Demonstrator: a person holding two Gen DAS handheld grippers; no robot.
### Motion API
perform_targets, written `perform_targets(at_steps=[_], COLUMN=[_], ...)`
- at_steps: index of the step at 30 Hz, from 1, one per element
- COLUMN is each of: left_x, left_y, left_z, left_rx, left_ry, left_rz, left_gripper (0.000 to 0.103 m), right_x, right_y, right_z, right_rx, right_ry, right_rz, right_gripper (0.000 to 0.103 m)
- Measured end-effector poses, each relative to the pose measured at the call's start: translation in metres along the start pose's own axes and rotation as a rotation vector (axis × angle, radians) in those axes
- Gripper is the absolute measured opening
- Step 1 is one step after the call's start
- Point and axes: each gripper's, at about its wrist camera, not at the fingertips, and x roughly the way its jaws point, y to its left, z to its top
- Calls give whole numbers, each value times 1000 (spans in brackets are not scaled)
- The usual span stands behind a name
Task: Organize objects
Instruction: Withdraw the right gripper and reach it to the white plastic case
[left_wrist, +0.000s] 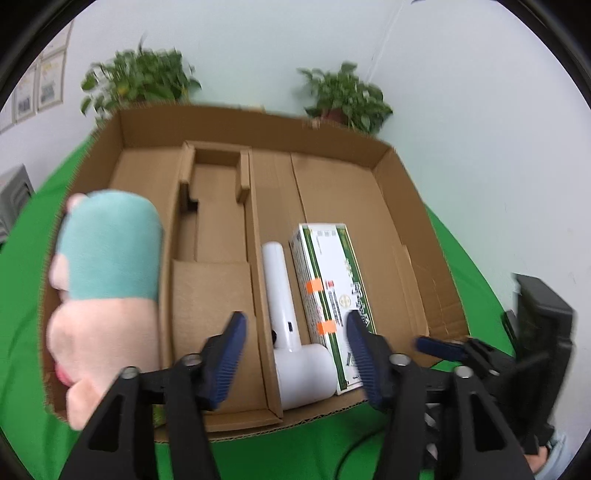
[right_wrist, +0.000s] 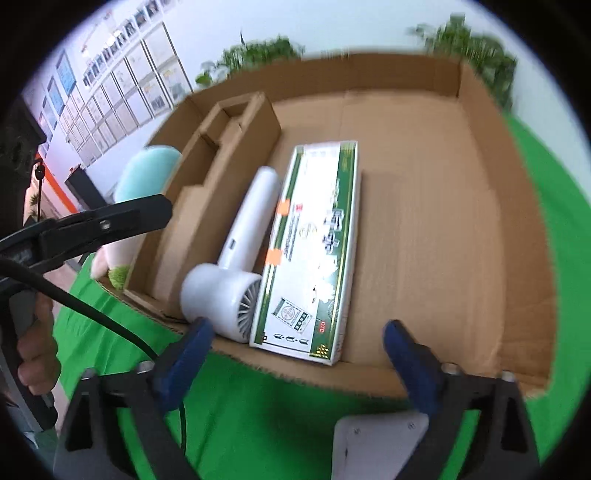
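An open cardboard box (left_wrist: 388, 206) (right_wrist: 424, 206) lies on green cloth. Inside it, a white hair dryer (left_wrist: 291, 339) (right_wrist: 236, 258) lies beside a green-and-white carton (left_wrist: 332, 295) (right_wrist: 314, 251). A pink plush toy in a teal top (left_wrist: 107, 273) (right_wrist: 147, 170) lies in the box's left compartment. My left gripper (left_wrist: 295, 354) is open and empty above the box's near edge, over the dryer. My right gripper (right_wrist: 295, 354) is open and empty, just in front of the box's near wall. The right gripper also shows at the right of the left wrist view (left_wrist: 443, 347).
A cardboard insert (left_wrist: 218, 206) (right_wrist: 221, 147) with cut-outs divides the box's left side. The box's right part is bare cardboard. Potted plants (left_wrist: 347, 96) stand behind the box against the wall. A white plate (right_wrist: 380, 443) is under the right gripper.
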Motion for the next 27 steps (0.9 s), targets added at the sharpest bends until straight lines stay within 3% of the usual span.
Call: perform_targets(at_steps=[4,6,9,27], left_x=[-40,-52,-65,-61], left_y=[-17,-26,-39,-57], left_z=[-12,-18,-26,-45], left_rx=[44,68,89,95], left_ry=[-183,-242,-286,-245], left_rz=[88,138,178,163], left_gripper=[92,100,101,101], right_x=[-30,-37,-35,-42], right_y=[4,9,14,1], right_z=[1,-1,11,-6], right_rx=[-52,-51,-42,-22], right_ry=[-144,-199,-243,-277], right_rz=[-93,-127,-167,-179], right_gripper=[102,102,102,102])
